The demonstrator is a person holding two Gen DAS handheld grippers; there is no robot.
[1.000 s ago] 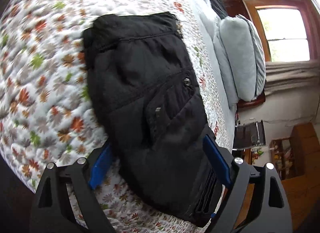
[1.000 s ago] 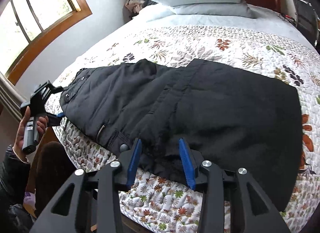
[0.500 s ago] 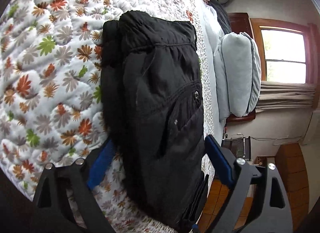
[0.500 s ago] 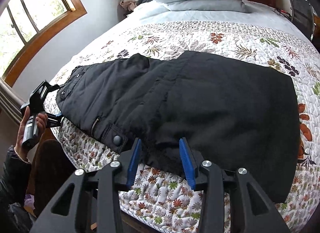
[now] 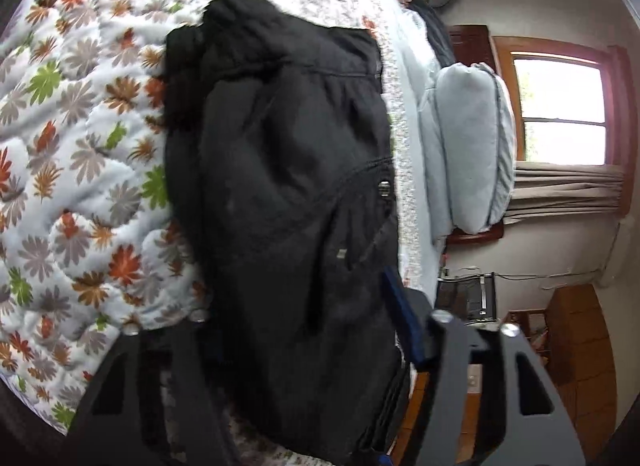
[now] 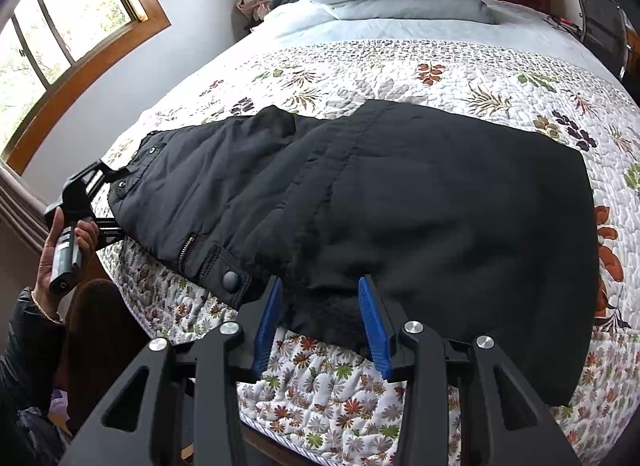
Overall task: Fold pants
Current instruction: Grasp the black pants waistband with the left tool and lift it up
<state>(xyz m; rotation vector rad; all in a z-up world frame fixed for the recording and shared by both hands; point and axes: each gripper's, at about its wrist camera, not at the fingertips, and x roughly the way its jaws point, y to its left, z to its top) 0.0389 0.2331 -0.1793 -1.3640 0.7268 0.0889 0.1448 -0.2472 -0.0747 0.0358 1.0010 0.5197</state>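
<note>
The black pants lie across the floral quilt on the bed, folded lengthwise, with the waistband end at the bed's edge toward the window side.

Right wrist view: the right gripper sits at the near long edge of the pants. Its blue pads stand apart, with a bunched edge of dark fabric between them; the jaws are open and not pressed on the cloth. A snap button and a zipper show on the waistband flap just left of the gripper. The lower right of the pants runs into the lens edge.

The left gripper is seen at the waistband end, held in the person's left hand; its fingertips are hidden behind the fabric.

Left wrist view: the picture is motion-blurred. The pants fill the gap between the fingers. One blue pad is visible; the other is covered by cloth. The jaws stand wide, straddling the waistband end. Pillows lie at the head of the bed.
</note>
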